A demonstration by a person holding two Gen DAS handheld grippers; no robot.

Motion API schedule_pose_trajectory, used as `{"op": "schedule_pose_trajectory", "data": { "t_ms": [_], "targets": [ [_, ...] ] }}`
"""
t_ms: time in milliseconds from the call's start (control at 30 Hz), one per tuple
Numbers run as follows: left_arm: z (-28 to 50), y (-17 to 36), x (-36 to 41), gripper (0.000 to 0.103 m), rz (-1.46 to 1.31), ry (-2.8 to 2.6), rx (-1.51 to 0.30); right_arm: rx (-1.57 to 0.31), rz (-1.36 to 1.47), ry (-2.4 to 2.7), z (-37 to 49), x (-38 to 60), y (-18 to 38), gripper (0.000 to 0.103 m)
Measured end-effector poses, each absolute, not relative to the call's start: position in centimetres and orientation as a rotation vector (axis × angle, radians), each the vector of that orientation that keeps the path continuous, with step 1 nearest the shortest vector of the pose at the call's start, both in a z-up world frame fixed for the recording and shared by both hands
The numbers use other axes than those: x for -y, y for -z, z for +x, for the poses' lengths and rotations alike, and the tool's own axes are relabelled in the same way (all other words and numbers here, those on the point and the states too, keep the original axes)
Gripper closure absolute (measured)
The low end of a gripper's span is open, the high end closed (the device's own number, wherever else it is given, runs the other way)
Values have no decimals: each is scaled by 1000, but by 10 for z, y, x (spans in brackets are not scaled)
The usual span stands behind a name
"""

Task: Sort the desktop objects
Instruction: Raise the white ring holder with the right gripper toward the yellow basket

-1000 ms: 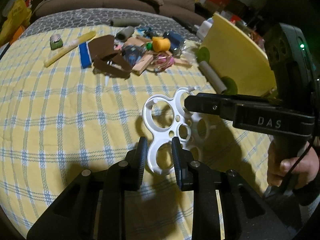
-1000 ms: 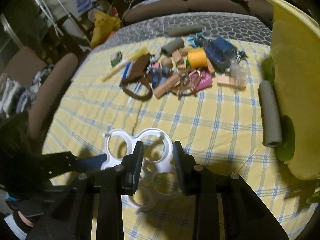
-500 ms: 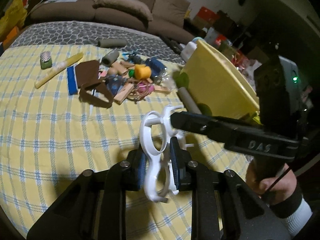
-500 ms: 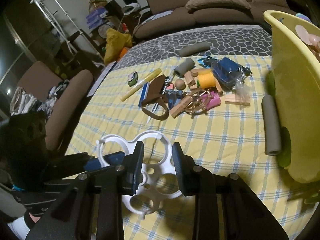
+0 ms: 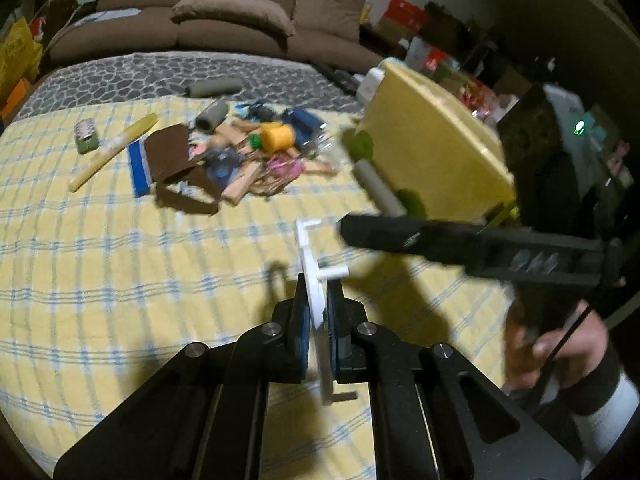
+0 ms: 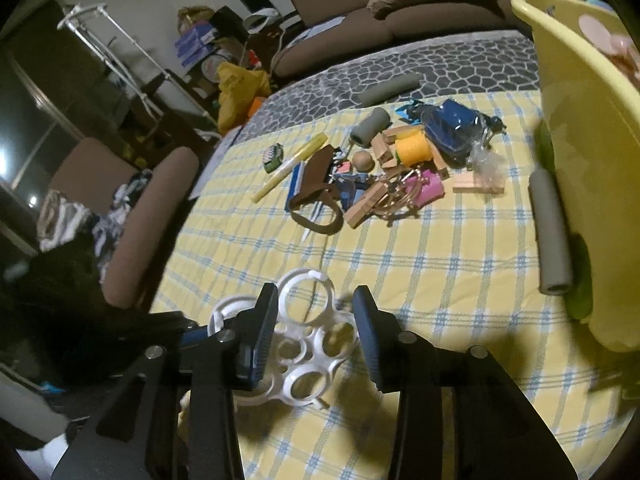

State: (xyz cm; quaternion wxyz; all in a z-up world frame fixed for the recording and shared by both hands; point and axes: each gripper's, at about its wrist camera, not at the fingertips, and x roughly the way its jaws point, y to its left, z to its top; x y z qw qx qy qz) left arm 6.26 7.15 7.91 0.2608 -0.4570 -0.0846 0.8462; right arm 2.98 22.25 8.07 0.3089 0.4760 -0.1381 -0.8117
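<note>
Fingers of the left gripper (image 5: 318,312) pinch a white ring holder (image 5: 314,280) — it stands on edge between the blue pads, low in the middle of the left wrist view, lifted off the yellow checked cloth (image 5: 120,280). In the right wrist view the same holder (image 6: 304,344) shows its round holes, low and left of the middle. The right gripper (image 6: 316,320) is opening; its fingers stand spread on both sides of the holder, and the right pad does not touch it. Whether the left pad still touches is hard to tell.

A hand (image 5: 560,344) holds the right gripper at the lower right of the left wrist view.

Far up the cloth lies a pile (image 6: 400,168) of small things — a brown strap, an orange spool, wooden blocks, a blue bag. A yellow pen (image 6: 288,168) and a small green roll (image 6: 273,158) lie left of it. A yellow tub (image 6: 580,160) stands at the right edge, with a grey foam tube (image 6: 550,236) lying just beside it.
</note>
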Motion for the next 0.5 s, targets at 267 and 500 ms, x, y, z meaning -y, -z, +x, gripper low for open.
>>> {"op": "schedule_pose_trajectory", "data": {
  "t_ms": [267, 500],
  "targets": [
    [60, -66, -42, 90, -1274, -2338, 243, 253, 1304, 2092, 35, -200, -71, 49],
    [53, -64, -29, 90, -1282, -2330, 293, 97, 1334, 2045, 46, -172, -54, 49]
  ]
}}
